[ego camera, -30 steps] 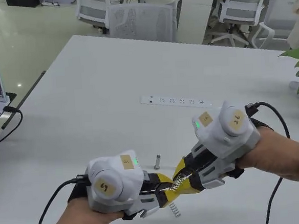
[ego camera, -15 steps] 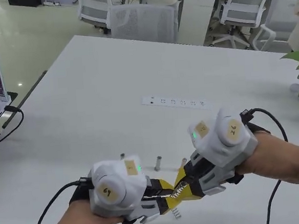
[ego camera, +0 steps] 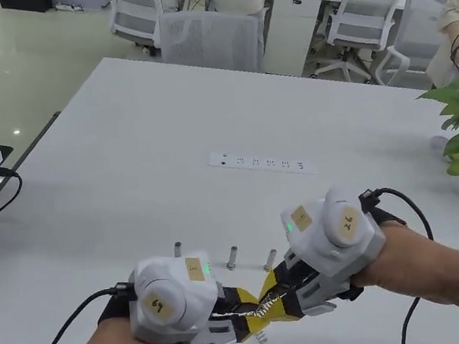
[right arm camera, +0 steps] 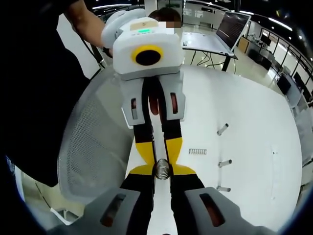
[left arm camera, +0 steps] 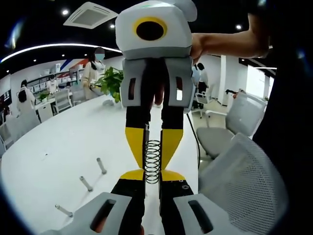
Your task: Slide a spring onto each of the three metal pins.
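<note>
Looked like first spring, mid-handover: left gripper (left arm camera: 152,175) and right gripper (right arm camera: 163,171) met tip to tip at the near edge of the white table (ego camera: 133,147), both jaw pairs narrow on the small steel coil spring (left arm camera: 152,159), three short bare metal pins (ego camera: 231,258) standing just beyond; next probably needed one release, then bore-to-pin alignment.

Both grippers have drawn back toward the person, the left gripper (ego camera: 246,314) a little and the right gripper (ego camera: 276,298) further. The left pin (ego camera: 177,249) and the right pin (ego camera: 270,259), hidden behind the grippers a second ago, now stand in the open on either side of the middle pin (ego camera: 231,257). The spring (ego camera: 262,305) pinched between the tips has come back with them.
</note>
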Action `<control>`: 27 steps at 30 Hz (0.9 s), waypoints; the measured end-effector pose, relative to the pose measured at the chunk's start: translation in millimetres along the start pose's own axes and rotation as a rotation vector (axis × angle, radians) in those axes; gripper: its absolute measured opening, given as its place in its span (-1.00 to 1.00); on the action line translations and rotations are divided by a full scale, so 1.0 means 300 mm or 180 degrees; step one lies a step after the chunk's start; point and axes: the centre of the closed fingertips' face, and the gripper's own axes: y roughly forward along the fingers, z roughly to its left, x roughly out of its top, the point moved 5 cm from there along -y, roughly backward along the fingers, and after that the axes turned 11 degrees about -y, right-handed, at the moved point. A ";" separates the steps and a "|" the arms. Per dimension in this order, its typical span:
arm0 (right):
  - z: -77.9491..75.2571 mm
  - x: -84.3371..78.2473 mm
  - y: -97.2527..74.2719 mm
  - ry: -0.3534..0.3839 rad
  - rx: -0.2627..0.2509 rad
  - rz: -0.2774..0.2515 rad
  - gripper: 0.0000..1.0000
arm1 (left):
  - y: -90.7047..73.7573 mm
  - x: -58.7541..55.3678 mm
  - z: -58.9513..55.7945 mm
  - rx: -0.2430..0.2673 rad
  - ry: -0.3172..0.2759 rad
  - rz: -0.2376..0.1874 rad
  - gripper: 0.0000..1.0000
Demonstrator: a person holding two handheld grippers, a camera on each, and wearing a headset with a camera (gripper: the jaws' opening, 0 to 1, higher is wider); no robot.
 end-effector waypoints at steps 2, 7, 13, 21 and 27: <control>0.000 -0.001 0.000 -0.0010 0.0011 0.0002 -0.83 | 0.000 0.000 -0.001 0.0010 0.0004 -0.0002 -0.96; -0.004 0.000 0.006 -0.0010 -0.0026 -0.0006 -0.83 | -0.003 -0.006 0.006 0.0043 -0.0044 -0.0033 -0.96; -0.011 0.003 0.015 -0.0040 -0.0030 0.0021 -0.83 | -0.004 -0.014 0.013 0.0070 -0.0073 -0.0050 -0.95; -0.028 0.002 0.023 -0.0015 -0.0064 0.0021 -0.84 | -0.008 -0.025 0.033 0.0134 -0.0110 -0.0032 -0.94; -0.041 -0.003 0.024 0.0018 -0.0086 0.0015 -0.84 | -0.031 -0.034 0.055 0.0214 -0.0177 -0.0042 -0.88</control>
